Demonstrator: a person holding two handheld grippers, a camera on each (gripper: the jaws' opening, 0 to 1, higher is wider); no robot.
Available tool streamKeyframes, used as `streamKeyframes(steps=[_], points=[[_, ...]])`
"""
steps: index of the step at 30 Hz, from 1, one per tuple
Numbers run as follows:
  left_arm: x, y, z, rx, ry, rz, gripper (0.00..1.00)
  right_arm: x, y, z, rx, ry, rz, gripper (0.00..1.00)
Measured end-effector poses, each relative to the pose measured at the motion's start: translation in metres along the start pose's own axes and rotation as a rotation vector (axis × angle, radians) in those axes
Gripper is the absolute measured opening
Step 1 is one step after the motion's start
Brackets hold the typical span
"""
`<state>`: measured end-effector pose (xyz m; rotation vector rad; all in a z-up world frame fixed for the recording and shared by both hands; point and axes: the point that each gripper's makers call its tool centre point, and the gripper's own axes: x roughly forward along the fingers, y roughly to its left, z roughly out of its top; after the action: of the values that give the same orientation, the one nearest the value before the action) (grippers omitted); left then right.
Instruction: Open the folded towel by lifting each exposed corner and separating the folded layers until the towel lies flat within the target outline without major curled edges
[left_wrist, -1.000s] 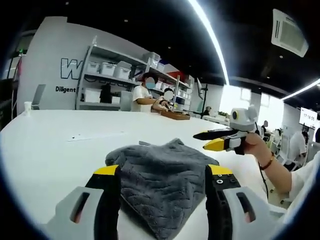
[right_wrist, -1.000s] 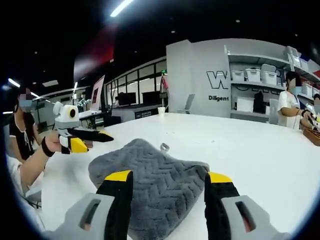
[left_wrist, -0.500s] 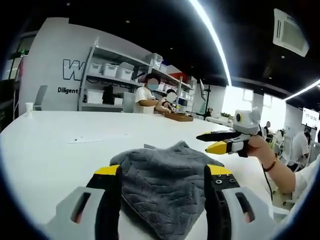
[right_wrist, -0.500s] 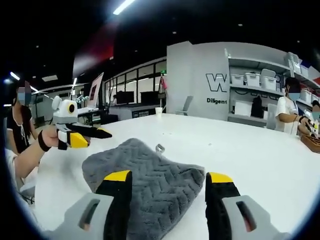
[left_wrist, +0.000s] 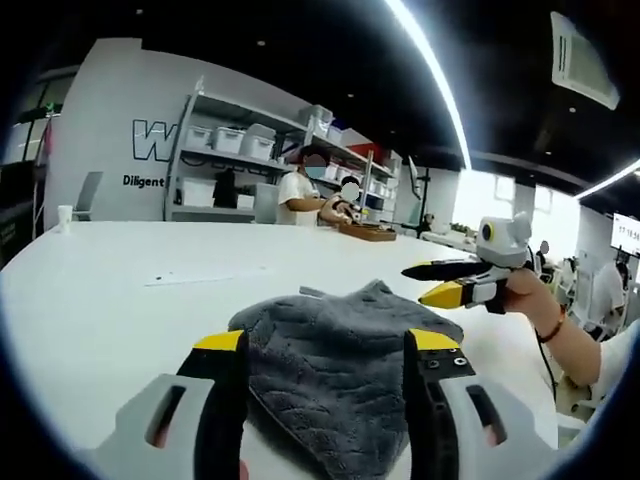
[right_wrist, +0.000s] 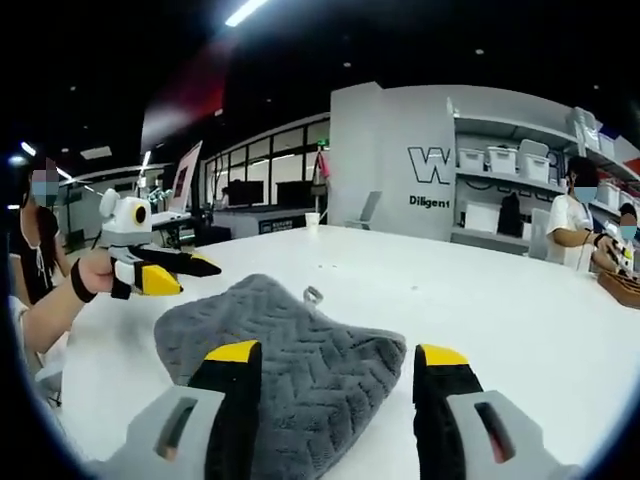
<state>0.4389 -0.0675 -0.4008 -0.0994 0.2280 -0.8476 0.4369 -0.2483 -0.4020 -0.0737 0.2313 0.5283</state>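
In the left gripper view the left claw (left_wrist: 325, 345) stands with its two yellow-tipped jaws spread wide and nothing between the pads; the folded grey towel (left_wrist: 335, 345) lies on the white counter (left_wrist: 110, 280) just past the jaw tips, its near part seen through the gap between them. It is not possible to tell whether the jaw tips touch the cloth. The towel is bunched in layers, with a herringbone weave and a small loop tag (left_wrist: 312, 293) at its far edge. To the right of it the right claw (left_wrist: 438, 283) hangs above the counter, held by a hand (left_wrist: 528, 300) with a bracelet; its jaws look parted slightly, gripping nothing.

In the right gripper view the right claw (right_wrist: 335, 355) likewise has its jaws wide apart and empty, with the towel (right_wrist: 285, 350) on the counter (right_wrist: 520, 310) just beyond and between them. The loop tag (right_wrist: 313, 294) sits at the towel's far edge. The left claw (right_wrist: 185, 272) hovers at the left, near the towel's left side but clear of it, in a hand (right_wrist: 92, 275).

Far behind stand shelves (left_wrist: 225, 165) with white bins, and people by them.
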Motion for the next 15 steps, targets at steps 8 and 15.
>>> streamKeyframes(steps=[8, 15], points=[[0.006, 0.005, -0.006, 0.002, 0.011, 0.009, 0.60, 0.004, -0.003, -0.005, 0.013, 0.014, -0.009, 0.59], [0.009, 0.009, -0.006, -0.011, 0.010, 0.013, 0.59, 0.007, -0.004, -0.009, 0.023, 0.024, -0.012, 0.58]])
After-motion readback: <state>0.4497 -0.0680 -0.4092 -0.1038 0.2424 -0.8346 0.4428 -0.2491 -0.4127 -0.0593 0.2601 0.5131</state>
